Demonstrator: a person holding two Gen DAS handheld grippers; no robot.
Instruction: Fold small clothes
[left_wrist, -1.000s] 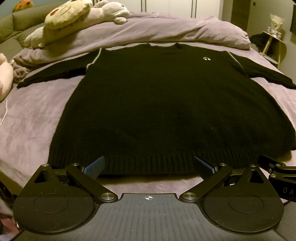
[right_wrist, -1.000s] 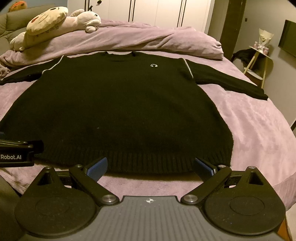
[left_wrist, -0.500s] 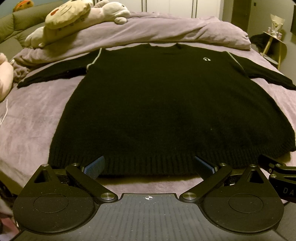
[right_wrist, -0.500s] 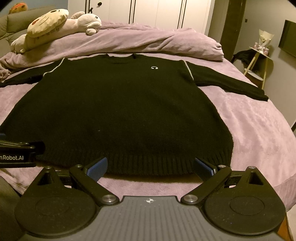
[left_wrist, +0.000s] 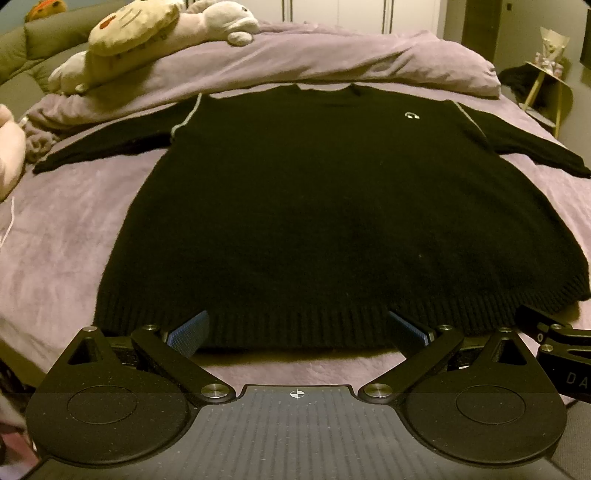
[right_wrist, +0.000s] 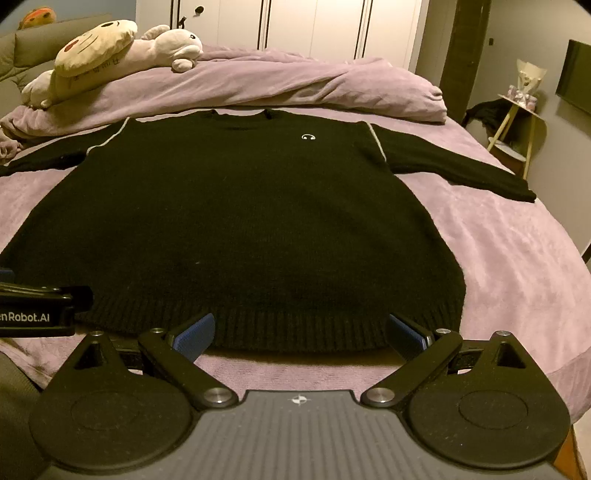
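A black knit sweater lies flat and face up on a purple bed, sleeves spread to both sides, ribbed hem toward me. A small white logo marks its chest. My left gripper hovers open just short of the hem, blue pads wide apart, nothing between them. My right gripper is likewise open at the hem, further right. Each gripper's body shows at the edge of the other view.
A purple duvet is bunched along the head of the bed with plush toys on it. A small side table stands at the right. Bare purple sheet lies right of the sweater.
The right gripper's view has tilted down a little, so the sweater sits lower in the frame. The left gripper has barely moved. Both remain open.
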